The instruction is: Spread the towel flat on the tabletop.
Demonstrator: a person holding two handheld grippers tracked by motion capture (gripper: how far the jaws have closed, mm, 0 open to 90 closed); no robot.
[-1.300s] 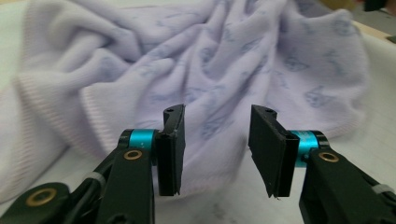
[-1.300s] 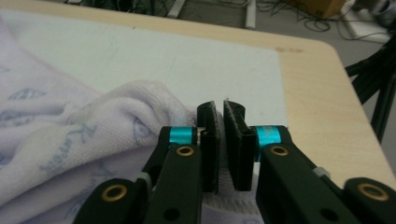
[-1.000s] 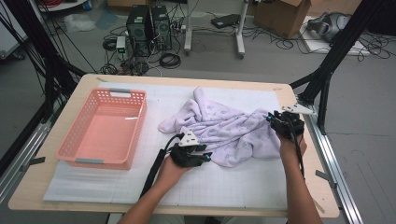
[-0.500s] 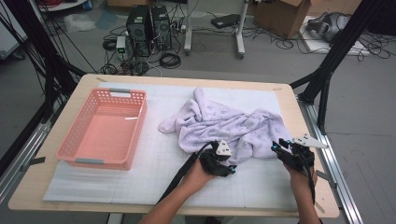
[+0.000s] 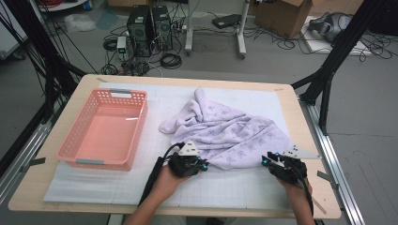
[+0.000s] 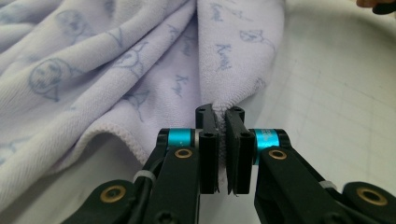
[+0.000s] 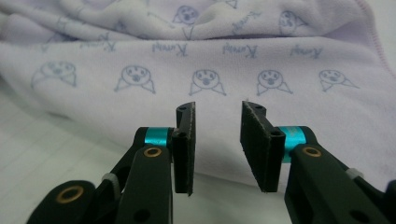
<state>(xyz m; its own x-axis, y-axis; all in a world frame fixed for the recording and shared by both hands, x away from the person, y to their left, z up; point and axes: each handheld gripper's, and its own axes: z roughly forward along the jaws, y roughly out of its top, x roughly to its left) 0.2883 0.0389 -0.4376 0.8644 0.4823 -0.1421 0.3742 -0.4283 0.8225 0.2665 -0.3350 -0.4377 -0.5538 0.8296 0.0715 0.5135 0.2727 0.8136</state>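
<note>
A pale lilac towel (image 5: 230, 131) printed with small blue faces lies crumpled on the white grid mat (image 5: 225, 187). My left gripper (image 5: 202, 165) is at the towel's near edge, and its jaws have just been closing. In the left gripper view the left gripper (image 6: 220, 114) is shut on a fold of the towel's hem (image 6: 219, 100). My right gripper (image 5: 266, 160) sits at the towel's near right corner. In the right gripper view the right gripper (image 7: 218, 109) is open, with the towel (image 7: 210, 56) just beyond its tips and nothing between its pads.
An empty pink plastic basket (image 5: 139, 126) stands on the left side of the mat. The wooden table edge (image 5: 56, 197) runs along the near side. Black frame legs, computers and cables stand on the floor beyond the table.
My left gripper slid right along the towel's near edge, came back left, and shut on the hem. My right gripper moved from the towel's far right corner down to its near right corner.
</note>
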